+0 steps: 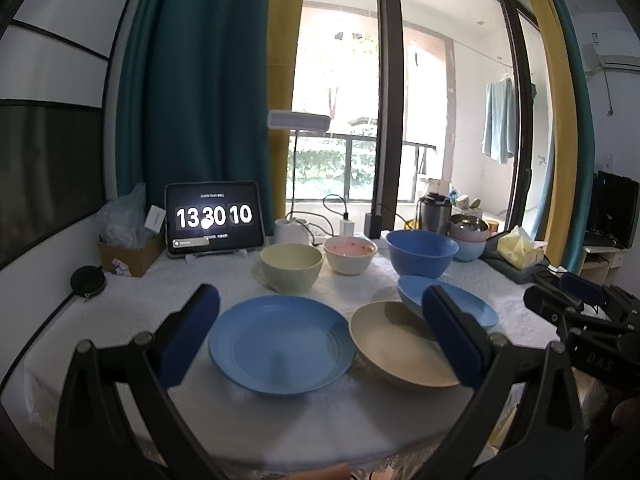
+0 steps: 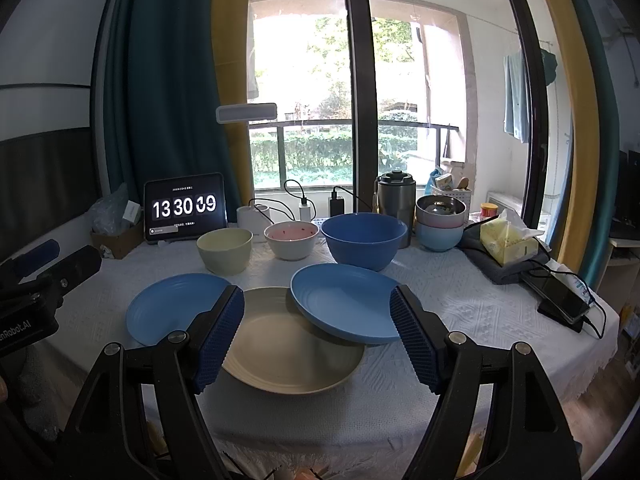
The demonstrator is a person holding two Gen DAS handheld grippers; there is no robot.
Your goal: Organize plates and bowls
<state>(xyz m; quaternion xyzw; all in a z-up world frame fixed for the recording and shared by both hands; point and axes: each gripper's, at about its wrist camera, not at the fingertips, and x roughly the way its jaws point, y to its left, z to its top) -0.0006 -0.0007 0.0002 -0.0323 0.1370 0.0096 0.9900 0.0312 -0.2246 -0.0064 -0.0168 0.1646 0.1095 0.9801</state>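
Note:
Three plates lie at the table's front: a blue plate (image 1: 280,344) (image 2: 172,306) at the left, a beige plate (image 1: 400,344) (image 2: 288,344) in the middle, and a second blue plate (image 1: 476,304) (image 2: 344,300) whose edge rests on the beige one. Behind them stand a pale green bowl (image 1: 291,266) (image 2: 225,254), a white bowl with a pink inside (image 1: 350,255) (image 2: 291,240), a large blue bowl (image 1: 421,251) (image 2: 363,238) and a stack of small bowls (image 1: 469,236) (image 2: 440,222). My left gripper (image 1: 320,336) is open above the left blue plate. My right gripper (image 2: 318,336) is open above the beige plate. Both are empty.
A tablet clock (image 2: 185,208), a cardboard box (image 1: 130,254), a white lamp base (image 2: 253,218), chargers with cables, a steel flask (image 2: 394,196), a yellow tissue pack (image 2: 508,242) on a grey cloth and a phone (image 2: 562,300) stand around the white tablecloth (image 2: 460,292).

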